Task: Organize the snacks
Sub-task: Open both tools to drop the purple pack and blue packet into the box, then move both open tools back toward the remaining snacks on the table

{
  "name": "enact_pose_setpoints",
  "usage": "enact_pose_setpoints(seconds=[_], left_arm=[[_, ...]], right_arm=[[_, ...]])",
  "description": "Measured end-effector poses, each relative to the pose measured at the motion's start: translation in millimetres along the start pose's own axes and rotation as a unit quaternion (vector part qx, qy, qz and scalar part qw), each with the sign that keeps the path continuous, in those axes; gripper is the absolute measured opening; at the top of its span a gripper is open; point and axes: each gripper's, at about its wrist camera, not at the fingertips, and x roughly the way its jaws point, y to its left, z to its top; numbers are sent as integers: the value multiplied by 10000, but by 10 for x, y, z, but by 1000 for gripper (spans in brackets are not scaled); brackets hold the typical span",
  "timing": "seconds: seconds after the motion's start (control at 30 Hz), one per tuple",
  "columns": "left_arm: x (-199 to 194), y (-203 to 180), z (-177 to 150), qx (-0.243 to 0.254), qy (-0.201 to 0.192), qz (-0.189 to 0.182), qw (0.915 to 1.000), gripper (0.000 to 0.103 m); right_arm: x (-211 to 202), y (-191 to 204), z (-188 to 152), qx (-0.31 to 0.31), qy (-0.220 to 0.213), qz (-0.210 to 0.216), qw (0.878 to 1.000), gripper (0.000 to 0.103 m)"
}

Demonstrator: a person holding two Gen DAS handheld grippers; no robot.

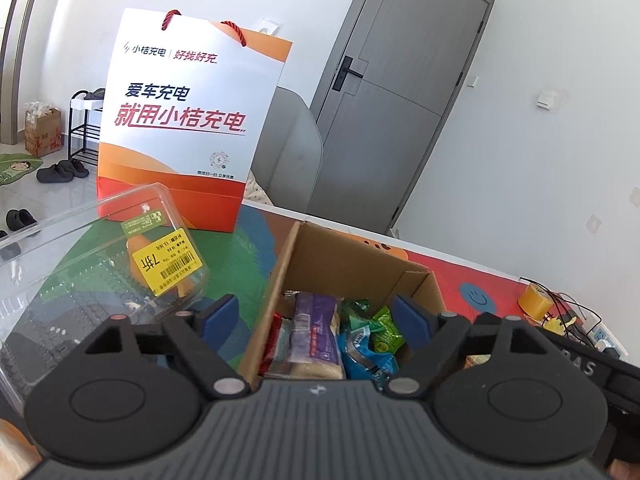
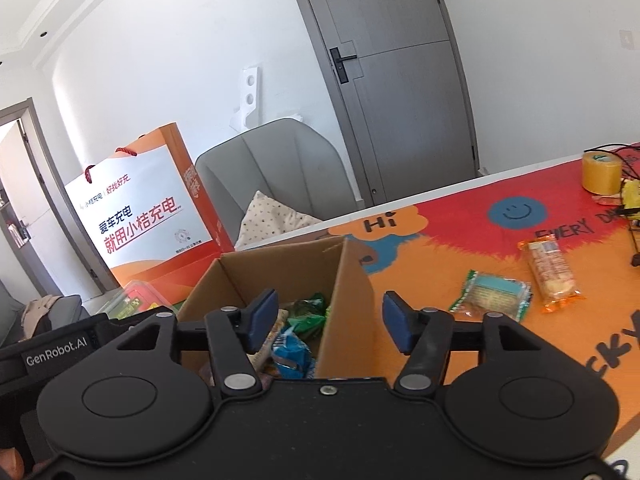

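Cardboard box [image 1: 344, 256] sits on the desk [image 2: 460, 280] right under both your tools, snacks piled inside. Left tool [image 1: 316, 320]: jaws spread wide over the box, gripping nothing. Right tool [image 2: 330, 322]: jaws apart, straddling the box's right wall, gripping nothing. Two wrapped snacks lie outside, right of the box: green packet [image 2: 492, 294], orange packet [image 2: 550, 270].
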Motion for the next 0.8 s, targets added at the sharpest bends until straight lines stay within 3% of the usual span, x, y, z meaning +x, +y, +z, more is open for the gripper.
enact_pose_setpoints(seconds=[0.07, 0.3, 0.37, 0.5, 0.8], left_arm=[[-7, -43, -14, 33, 13, 21, 10000, 88], [-37, -232, -70, 135, 66, -63, 9999, 93], [-48, -299, -83, 192, 67, -87, 9998, 94], [-65, -442, -117, 326, 72, -157, 9993, 97], [-70, -763, -183, 536, 152, -335, 9979, 99]], right_arm=[[-73, -59, -3, 13, -84, -185, 9998, 74], [-282, -326, -18, 142, -176, -396, 9990, 88], [-341, -391, -22, 172, -213, -457, 9986, 96], [-445, -523, -20, 231, -233, -521, 9981, 102], [-654, -842, -12, 424, -311, -725, 9960, 103]])
